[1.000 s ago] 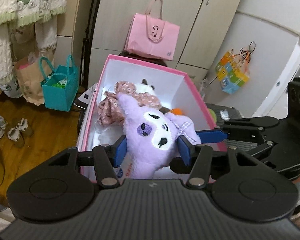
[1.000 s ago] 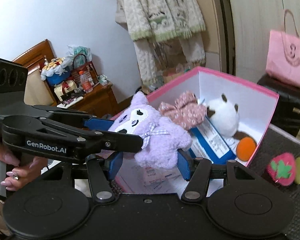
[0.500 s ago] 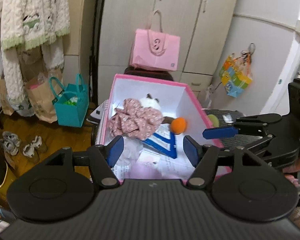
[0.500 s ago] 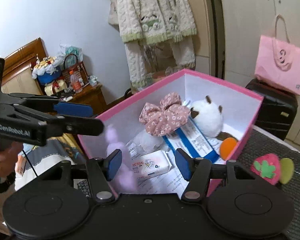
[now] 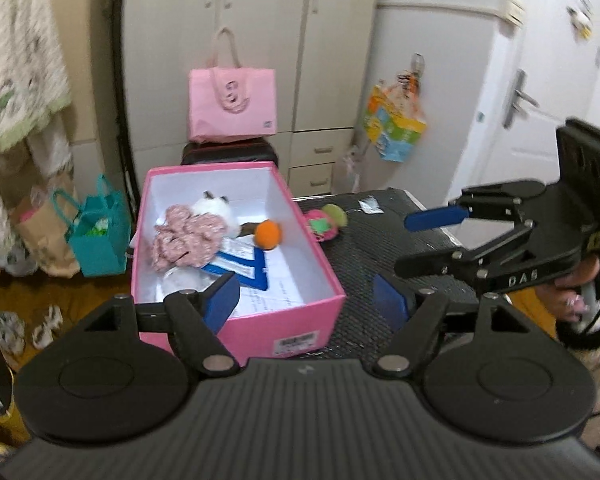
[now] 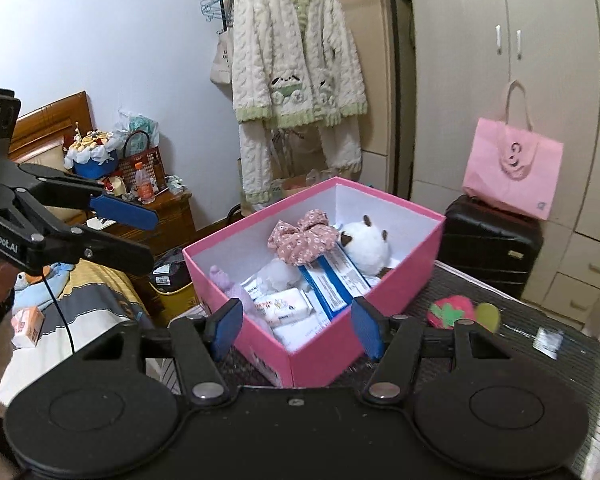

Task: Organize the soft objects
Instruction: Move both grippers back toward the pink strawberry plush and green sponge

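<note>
A pink box [image 5: 308, 312] [image 6: 328, 354] stands on a dark mesh tabletop [image 5: 376, 248]. Inside lie a floral scrunchie [image 5: 188, 236] [image 6: 304, 238], a white plush [image 5: 216, 208] [image 6: 366, 242], an orange ball [image 5: 269, 233], blue-edged packets [image 6: 332, 280] and the purple plush [image 6: 230, 286] low against the near wall. A strawberry plush [image 5: 322, 224] [image 6: 452, 310] lies on the table beside the box. My left gripper [image 5: 306, 300] is open and empty, pulled back above the box's near end. My right gripper [image 6: 294, 326] is open and empty at the box's near corner.
A pink tote [image 5: 232, 104] sits on a black suitcase [image 6: 488, 240] behind the box. A teal bag [image 5: 98, 236] and shoes lie on the floor at left. A bed [image 6: 60, 304] and nightstand are left of the table. A small white packet [image 6: 548, 338] lies on the tabletop.
Both grippers opened and let go of the purple plush, which dropped into the box. Both grippers then drew back and up from the box.
</note>
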Demonstrator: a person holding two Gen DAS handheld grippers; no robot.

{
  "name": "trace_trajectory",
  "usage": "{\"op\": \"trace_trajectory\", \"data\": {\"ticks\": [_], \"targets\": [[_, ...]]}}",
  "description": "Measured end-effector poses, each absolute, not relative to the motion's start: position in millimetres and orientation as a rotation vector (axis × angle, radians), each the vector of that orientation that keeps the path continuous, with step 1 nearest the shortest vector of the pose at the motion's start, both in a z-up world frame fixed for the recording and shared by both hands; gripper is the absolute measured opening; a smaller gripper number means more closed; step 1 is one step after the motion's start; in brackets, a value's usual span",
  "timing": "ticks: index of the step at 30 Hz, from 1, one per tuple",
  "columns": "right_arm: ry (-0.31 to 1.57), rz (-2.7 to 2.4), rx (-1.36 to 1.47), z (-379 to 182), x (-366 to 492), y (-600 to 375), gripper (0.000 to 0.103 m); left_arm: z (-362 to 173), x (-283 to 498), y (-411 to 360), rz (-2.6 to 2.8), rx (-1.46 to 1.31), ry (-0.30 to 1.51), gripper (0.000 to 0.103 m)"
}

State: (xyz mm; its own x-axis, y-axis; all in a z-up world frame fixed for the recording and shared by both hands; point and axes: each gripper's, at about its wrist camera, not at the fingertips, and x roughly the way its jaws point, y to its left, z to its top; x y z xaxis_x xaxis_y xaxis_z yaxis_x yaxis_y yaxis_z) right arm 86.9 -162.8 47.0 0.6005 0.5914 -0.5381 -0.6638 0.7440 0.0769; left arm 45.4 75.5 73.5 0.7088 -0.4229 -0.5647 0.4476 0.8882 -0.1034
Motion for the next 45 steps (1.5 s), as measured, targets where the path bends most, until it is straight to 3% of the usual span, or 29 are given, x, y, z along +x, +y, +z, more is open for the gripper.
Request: {"op": "trace_trajectory", "data": {"ticks": [19, 33, 45], "targets": [[0.534, 0.59, -0.086, 40.1, 43.3, -255.3, 0.067, 56.1, 30.8, -29.4, -0.709, 0.179, 0.636, 0.077], [0.575, 0.559, -0.046, 12.3, 91.0, -305.7, 0.073, 13.7, 84.7, -86.1, -0.633, 0.22, 0.697, 0.077], [0.624, 0.593, 0.003, -3.4, 178.8, -325.1, 0.074, 2.4, 127.3, -114.7, -0.503, 0.139, 0.578, 0.078]]}}
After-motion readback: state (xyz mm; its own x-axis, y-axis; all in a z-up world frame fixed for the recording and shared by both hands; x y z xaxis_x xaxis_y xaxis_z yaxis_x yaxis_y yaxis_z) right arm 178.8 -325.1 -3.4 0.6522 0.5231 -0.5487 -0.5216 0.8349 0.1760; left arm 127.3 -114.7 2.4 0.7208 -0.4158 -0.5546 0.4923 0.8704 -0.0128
